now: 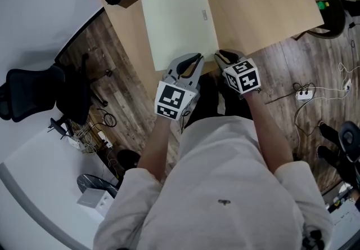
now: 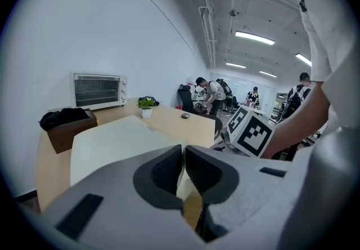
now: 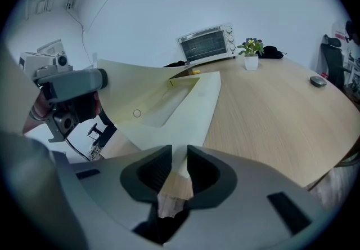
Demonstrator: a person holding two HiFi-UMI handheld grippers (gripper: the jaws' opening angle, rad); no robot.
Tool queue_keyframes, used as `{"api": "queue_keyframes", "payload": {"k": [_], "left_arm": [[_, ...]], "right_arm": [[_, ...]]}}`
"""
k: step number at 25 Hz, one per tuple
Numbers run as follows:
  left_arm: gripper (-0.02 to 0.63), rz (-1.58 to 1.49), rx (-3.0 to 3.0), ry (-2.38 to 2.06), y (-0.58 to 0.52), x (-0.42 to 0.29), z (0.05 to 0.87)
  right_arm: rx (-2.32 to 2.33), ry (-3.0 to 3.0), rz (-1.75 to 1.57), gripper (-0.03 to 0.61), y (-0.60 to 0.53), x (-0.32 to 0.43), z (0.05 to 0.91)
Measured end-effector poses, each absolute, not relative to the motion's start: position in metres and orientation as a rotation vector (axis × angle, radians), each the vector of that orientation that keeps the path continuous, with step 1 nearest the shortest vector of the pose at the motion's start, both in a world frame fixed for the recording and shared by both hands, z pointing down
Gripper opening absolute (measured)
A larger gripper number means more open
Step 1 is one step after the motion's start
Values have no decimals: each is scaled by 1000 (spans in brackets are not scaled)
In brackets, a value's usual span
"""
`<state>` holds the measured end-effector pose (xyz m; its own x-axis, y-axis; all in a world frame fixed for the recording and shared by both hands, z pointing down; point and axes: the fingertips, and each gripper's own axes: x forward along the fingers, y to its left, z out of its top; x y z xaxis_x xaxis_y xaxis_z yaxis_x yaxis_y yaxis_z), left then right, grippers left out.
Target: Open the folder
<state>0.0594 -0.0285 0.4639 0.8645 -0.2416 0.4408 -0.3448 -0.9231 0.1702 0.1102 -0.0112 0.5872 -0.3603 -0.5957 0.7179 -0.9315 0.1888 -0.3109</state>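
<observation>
No lettering, brand or number could be read in any view. A small pale label (image 1: 204,15) sat near the right edge of the pale yellow-green paper folder (image 1: 177,18), upper middle of the head view, too small to make out. The white cube (image 1: 175,101) on the left gripper (image 1: 194,62) and its twin (image 1: 243,76) on the right gripper (image 1: 224,56) bore only black-and-white square markers, patterns without letters.

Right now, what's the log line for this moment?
folder: part open | left gripper: shut on its cover | right gripper: jaws apart astride its lower corner
</observation>
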Motion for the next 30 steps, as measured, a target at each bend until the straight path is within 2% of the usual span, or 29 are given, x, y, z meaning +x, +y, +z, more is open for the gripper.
{"api": "queue_keyframes", "payload": {"k": [30], "left_arm": [[8, 363, 2748, -865, -48, -20, 395]], "right_arm": [[1506, -1925, 970, 61, -21, 138, 588]]}}
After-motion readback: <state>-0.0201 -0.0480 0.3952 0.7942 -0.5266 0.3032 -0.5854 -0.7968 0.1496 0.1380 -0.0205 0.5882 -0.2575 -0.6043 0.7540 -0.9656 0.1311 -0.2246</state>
